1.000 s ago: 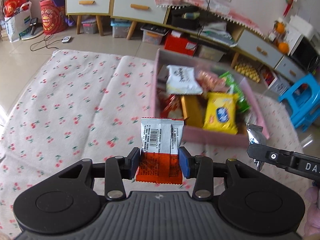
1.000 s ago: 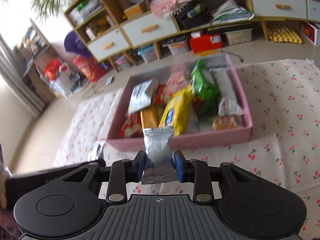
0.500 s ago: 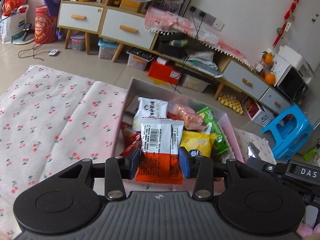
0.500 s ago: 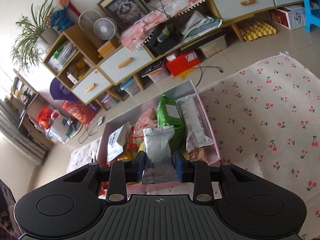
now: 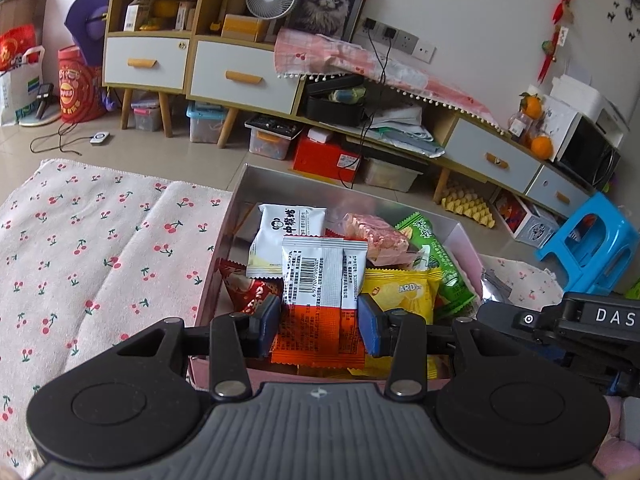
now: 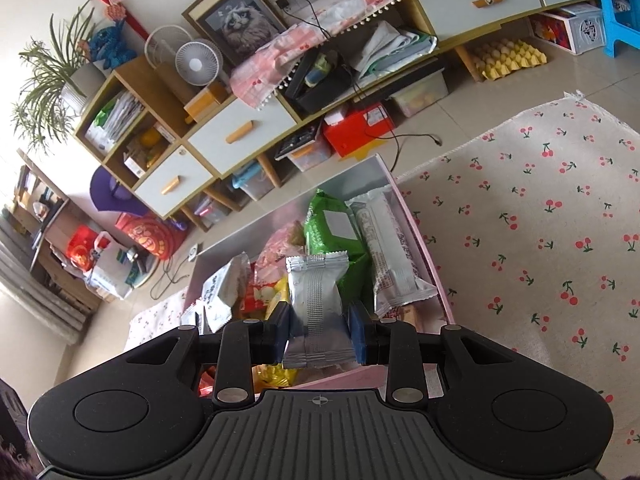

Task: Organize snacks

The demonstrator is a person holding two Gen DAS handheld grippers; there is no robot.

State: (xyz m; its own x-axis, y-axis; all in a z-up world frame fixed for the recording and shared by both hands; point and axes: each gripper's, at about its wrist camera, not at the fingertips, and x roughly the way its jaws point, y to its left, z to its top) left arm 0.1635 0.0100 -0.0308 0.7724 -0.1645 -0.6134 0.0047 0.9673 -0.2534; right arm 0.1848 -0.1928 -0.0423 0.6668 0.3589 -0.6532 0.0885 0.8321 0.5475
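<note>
The left gripper (image 5: 319, 327) is clamped on an orange-and-white snack sachet (image 5: 322, 280), barcode side up, its blue pads pressing the sachet's orange lower half from both sides; the sachet stands upright above the near edge of the pink box (image 5: 468, 248); the right gripper (image 6: 319, 331) is closed tight on a silver foil packet (image 6: 316, 296), which rises upright from between its pads, also over the near part of the same box; the box sits on a cherry-print cloth (image 5: 100, 248), at the cloth's far edge; inside it, snacks lie piled rather than sorted: a white packet with black lettering (image 5: 286, 236) leans at the far left, a red packet (image 5: 250, 288) lies below it against the left wall, a pinkish clear-wrapped snack (image 5: 376, 238) rests near the middle, a yellow chip bag (image 5: 404, 296) lies toward the near side, and a green bag (image 5: 430, 248) runs along the right; in the right wrist view a long white-wrapped bar (image 6: 388, 248) lies against the box's right wall beside the green bag; something brownish seems to lie beneath that bar's near end, though it is too hidden to name; the right gripper's black body also shows at the right edge of the left wrist view, just beside the box's right wall.
</note>
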